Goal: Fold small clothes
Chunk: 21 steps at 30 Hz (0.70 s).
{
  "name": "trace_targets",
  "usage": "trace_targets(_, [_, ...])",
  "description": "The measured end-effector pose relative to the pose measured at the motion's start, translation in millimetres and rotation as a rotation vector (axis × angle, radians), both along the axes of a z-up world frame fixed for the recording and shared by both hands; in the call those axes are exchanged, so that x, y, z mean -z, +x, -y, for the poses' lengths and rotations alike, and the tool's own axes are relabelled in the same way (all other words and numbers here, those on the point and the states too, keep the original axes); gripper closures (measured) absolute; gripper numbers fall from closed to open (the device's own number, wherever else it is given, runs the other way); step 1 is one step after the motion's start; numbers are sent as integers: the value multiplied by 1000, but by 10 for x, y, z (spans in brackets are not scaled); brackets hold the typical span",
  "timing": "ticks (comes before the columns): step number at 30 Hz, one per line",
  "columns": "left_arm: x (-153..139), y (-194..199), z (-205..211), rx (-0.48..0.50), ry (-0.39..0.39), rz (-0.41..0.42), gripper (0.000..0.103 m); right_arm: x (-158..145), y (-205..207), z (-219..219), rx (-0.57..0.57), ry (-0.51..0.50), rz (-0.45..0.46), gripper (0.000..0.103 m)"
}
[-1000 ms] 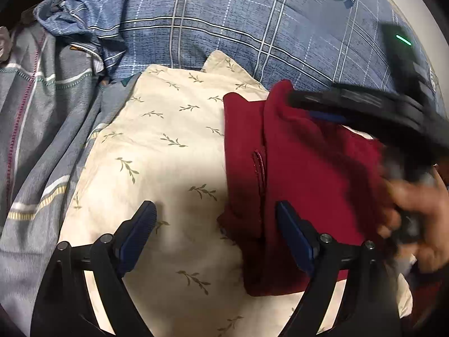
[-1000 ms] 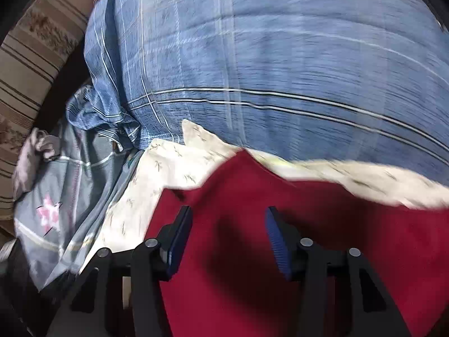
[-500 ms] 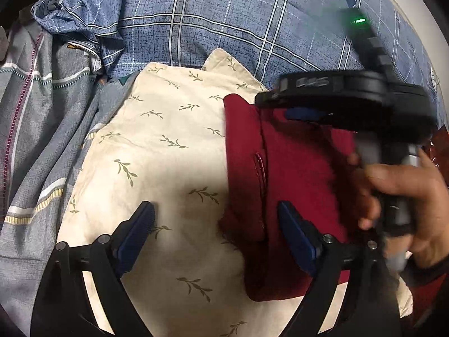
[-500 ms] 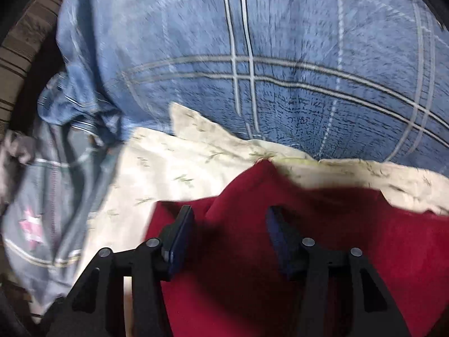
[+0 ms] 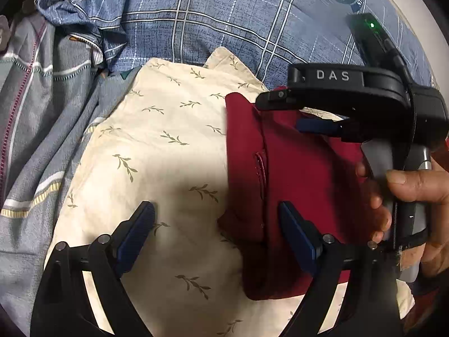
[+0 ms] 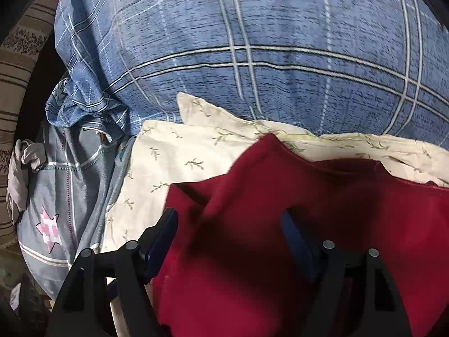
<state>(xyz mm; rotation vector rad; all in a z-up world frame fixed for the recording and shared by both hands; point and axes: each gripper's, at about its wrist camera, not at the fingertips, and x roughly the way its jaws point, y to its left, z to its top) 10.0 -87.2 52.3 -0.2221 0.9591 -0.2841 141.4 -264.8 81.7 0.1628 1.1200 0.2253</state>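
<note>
Far left there's a grey quilt (image 5: 33, 129), then a cream leafy cloth (image 5: 157, 151) spread flat with a blue plaid pillow (image 5: 224, 19) behind it. The left gripper (image 5: 216, 233) hangs over the cream cloth with jaws wide apart, gripping nothing, its right finger above the red garment (image 5: 303, 185). That garment lies folded on the cream cloth's right half. The right gripper (image 6: 230, 241) sits over it in a hand (image 5: 415, 196); its jaws have just been opening, red fabric lying loose between them, not pinched.
</note>
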Motion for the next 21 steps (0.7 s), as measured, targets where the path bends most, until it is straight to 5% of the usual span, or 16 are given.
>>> trace_targets(5, [-19, -11, 14, 17, -12, 2, 13, 118, 23, -265, -51, -72, -3, 12])
trace_targets(9, [-36, -18, 37, 31, -23, 8, 13, 276, 11, -534, -132, -253, 23, 8])
trace_targets(12, [-40, -16, 28, 38, -50, 6, 13, 196, -43, -438, -106, -238, 66, 35])
trace_targets(14, [-61, -20, 37, 50, -71, 13, 13, 69, -98, -288, -108, -143, 88, 73])
trace_targets(15, [-77, -26, 53, 61, -82, 22, 13, 6, -127, -213, -104, -88, 92, 80])
trace_targets(21, [-121, -74, 271, 164, -86, 70, 13, -242, -308, 118, -84, 19, 164, 86])
